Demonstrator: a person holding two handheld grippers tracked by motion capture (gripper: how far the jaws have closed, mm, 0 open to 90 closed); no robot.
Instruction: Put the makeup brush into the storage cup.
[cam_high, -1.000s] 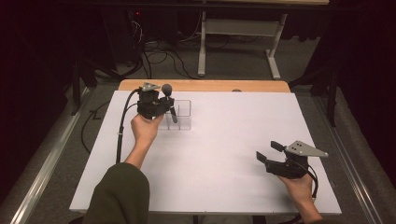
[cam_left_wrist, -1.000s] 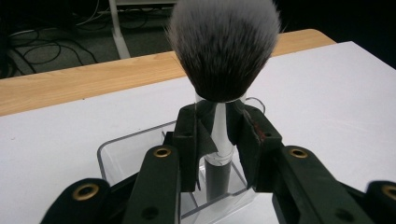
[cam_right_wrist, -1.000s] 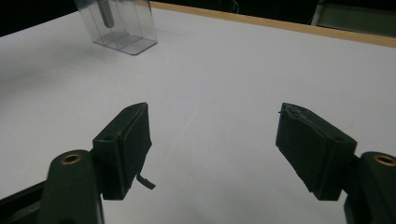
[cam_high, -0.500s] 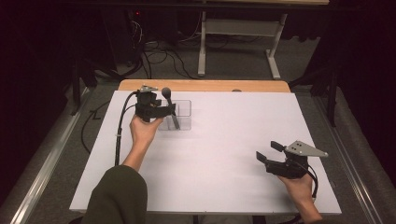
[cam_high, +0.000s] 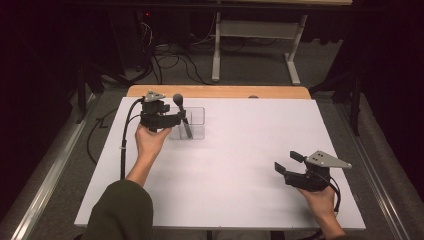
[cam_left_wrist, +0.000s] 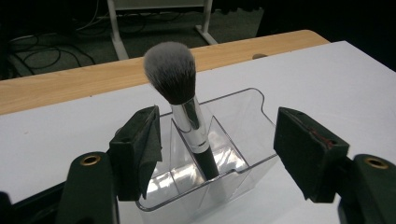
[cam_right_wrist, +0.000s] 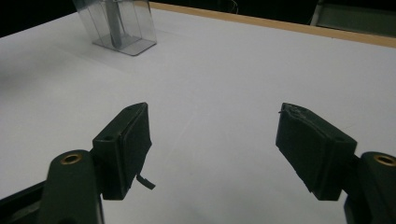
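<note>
Nearest the person, the right gripper (cam_high: 286, 164) rests in the hand low on the white bench (cam_high: 240, 165), its fingers spread wide on nothing. Farther off, the left gripper (cam_left_wrist: 217, 154) has just been opening its fingers; they stand apart, clear of the makeup brush (cam_left_wrist: 180, 95). The brush leans, bristles up, in the clear organizer (cam_left_wrist: 243, 140) near the bench's far edge.

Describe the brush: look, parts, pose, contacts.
The brush is a makeup brush: a rounded grey-white bristle head, a shiny silver ferrule and a black handle. It stands head up, tilted, handle end down in a compartment of the clear divided holder, leaning on the divider. The left gripper has just been opening; its pads flank the brush without touching it, so it is released. In the high view it stands at the table's far left.
</note>
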